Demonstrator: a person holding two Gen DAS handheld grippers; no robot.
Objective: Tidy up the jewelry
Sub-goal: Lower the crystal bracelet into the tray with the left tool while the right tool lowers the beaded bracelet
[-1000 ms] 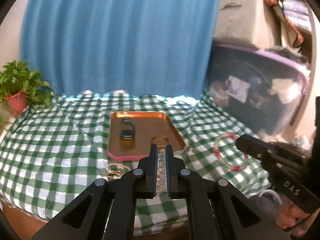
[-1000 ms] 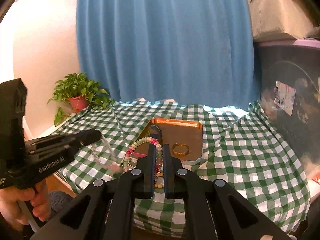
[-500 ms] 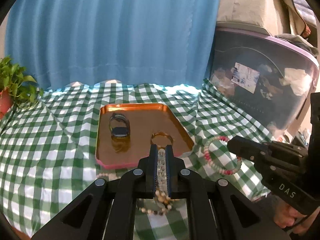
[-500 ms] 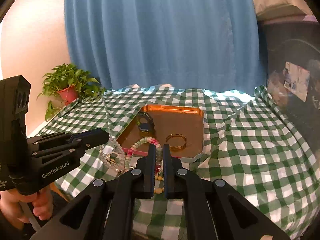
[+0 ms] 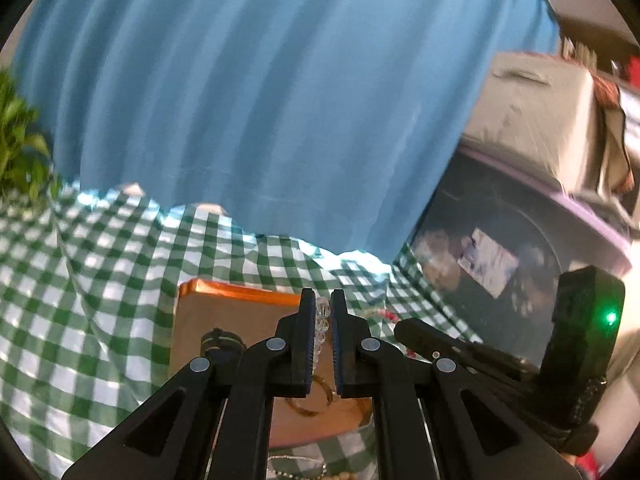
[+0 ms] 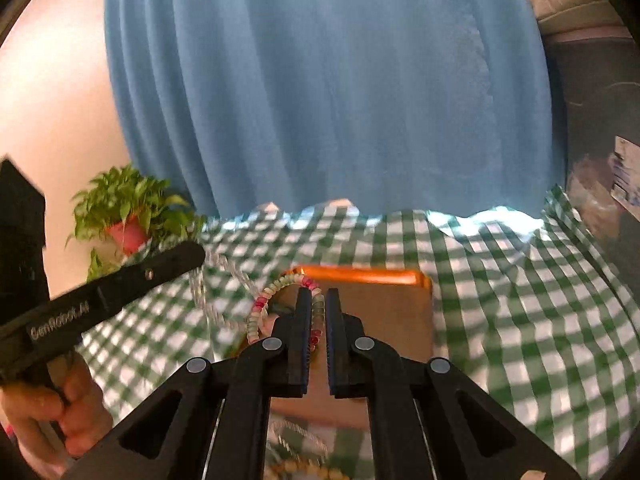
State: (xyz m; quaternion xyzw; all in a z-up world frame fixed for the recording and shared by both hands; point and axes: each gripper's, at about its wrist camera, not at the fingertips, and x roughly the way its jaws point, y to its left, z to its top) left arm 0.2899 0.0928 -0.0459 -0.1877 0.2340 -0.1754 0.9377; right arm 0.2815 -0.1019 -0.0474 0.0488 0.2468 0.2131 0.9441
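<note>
Low centre of both frames, above the orange tray [image 5: 240, 292] on the checked bench [image 5: 100, 280]: left gripper [image 5: 323, 306] fingers narrow, pinching a clear bead strand [image 5: 322, 312]; right gripper [image 6: 319, 304] fingers narrow, pinching a pink-green bracelet [image 6: 272, 292], tray's far rim beyond both tips.

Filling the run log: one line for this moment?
left gripper: shut on clear bracelet | right gripper: shut on pink-green bracelet | both over tray
</note>
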